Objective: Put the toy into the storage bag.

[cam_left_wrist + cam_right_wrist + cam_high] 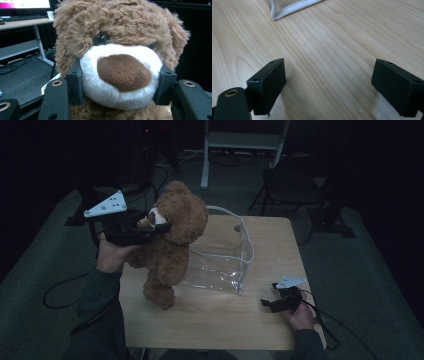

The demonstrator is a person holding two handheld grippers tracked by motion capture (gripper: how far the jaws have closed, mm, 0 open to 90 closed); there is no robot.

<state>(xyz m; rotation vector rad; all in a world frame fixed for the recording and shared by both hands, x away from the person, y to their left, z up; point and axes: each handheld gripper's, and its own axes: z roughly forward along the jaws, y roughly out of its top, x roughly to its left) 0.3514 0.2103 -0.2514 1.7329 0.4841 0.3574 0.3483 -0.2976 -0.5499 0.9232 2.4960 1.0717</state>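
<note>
Teddy bear muzzle clamped, clear bag beside

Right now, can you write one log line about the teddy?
left claw: shut on teddy bear snout, lifted | right claw: open, empty, low over table | clear bag: behind bear

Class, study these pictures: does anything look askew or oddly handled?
Yes. The left gripper clamps the teddy bear by its white muzzle, so it hangs tilted beside the clear bag. The right gripper rests open.
</note>
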